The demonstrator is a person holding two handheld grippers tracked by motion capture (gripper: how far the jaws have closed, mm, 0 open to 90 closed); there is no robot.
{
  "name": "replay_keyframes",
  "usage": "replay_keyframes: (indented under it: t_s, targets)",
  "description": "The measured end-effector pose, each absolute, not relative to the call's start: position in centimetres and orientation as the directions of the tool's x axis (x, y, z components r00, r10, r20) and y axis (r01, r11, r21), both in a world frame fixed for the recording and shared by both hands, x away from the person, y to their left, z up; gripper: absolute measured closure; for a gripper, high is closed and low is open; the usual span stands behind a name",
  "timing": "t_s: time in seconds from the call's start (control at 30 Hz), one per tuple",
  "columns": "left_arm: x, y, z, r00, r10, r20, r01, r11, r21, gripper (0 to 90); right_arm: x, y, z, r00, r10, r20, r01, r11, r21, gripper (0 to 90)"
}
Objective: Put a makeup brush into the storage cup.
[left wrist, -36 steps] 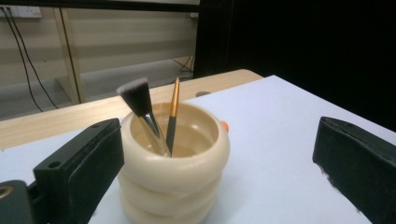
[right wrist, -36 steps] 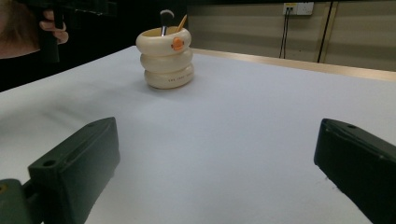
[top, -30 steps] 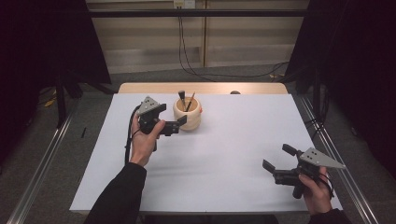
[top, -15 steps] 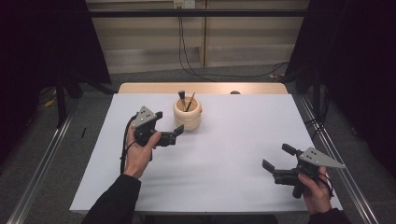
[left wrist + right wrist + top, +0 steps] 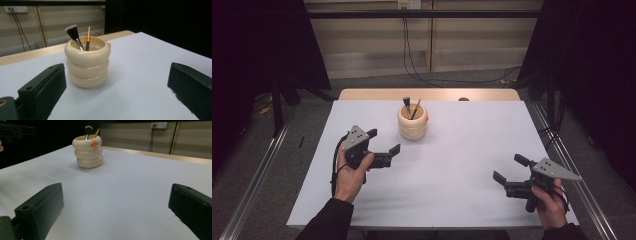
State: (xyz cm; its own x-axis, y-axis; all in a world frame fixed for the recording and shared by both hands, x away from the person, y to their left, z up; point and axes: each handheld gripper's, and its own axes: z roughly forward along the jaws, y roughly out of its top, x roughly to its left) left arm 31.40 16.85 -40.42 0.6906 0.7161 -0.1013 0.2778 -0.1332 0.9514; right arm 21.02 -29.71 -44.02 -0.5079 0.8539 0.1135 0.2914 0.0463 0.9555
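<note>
So the cream, three-ringed ceramic pot stands upright at upper centre of the white worktop. Inside: a black-bristled makeup brush and a thin orange-handled brush, both leaning bristles-up. Left tool, jaws apart, empty, sits lower left of it; right tool, also apart, lower right.

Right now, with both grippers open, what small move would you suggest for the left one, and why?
Probably ease the left gripper forward toward the cream ringed brush holder. Its jaws stand open and empty, short of the holder, where the black-bristled makeup brush and thin orange-handled brush stand upright.
</note>
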Motion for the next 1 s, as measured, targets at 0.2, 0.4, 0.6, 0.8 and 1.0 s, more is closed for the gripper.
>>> replay_keyframes:
  t_s: [0.2, 0.4, 0.6, 0.8, 1.0]
  targets:
    - [30.2, 17.5, -40.9, 0.681, 0.724, -0.106, 0.284, -0.127, 0.95, 1.8, 21.1, -29.6, -44.1, -0.511, 0.852, 0.112, 0.287, 0.047, 0.957, 0.0]
    - [29.0, 18.0, -41.0, 0.675, 0.733, -0.08, 0.259, -0.134, 0.957, 1.8, 21.0, -29.6, -44.1, -0.511, 0.853, 0.109, 0.288, 0.05, 0.956, 0.0]
    - [27.6, 18.9, -41.7, 0.665, 0.74, -0.095, 0.279, -0.128, 0.952, 1.8, 21.0, -29.6, -44.1, -0.505, 0.855, 0.115, 0.293, 0.044, 0.955, 0.0]
    - [26.4, 19.8, -42.9, 0.651, 0.752, -0.106, 0.299, -0.125, 0.946, 1.9, 21.1, -29.5, -44.1, -0.507, 0.855, 0.114, 0.294, 0.048, 0.955, 0.0]
    - [25.3, 20.9, -42.7, 0.64, 0.764, -0.08, 0.284, -0.139, 0.949, 1.9, 21.1, -29.7, -44.2, -0.507, 0.856, 0.105, 0.292, 0.057, 0.955, 0.0]
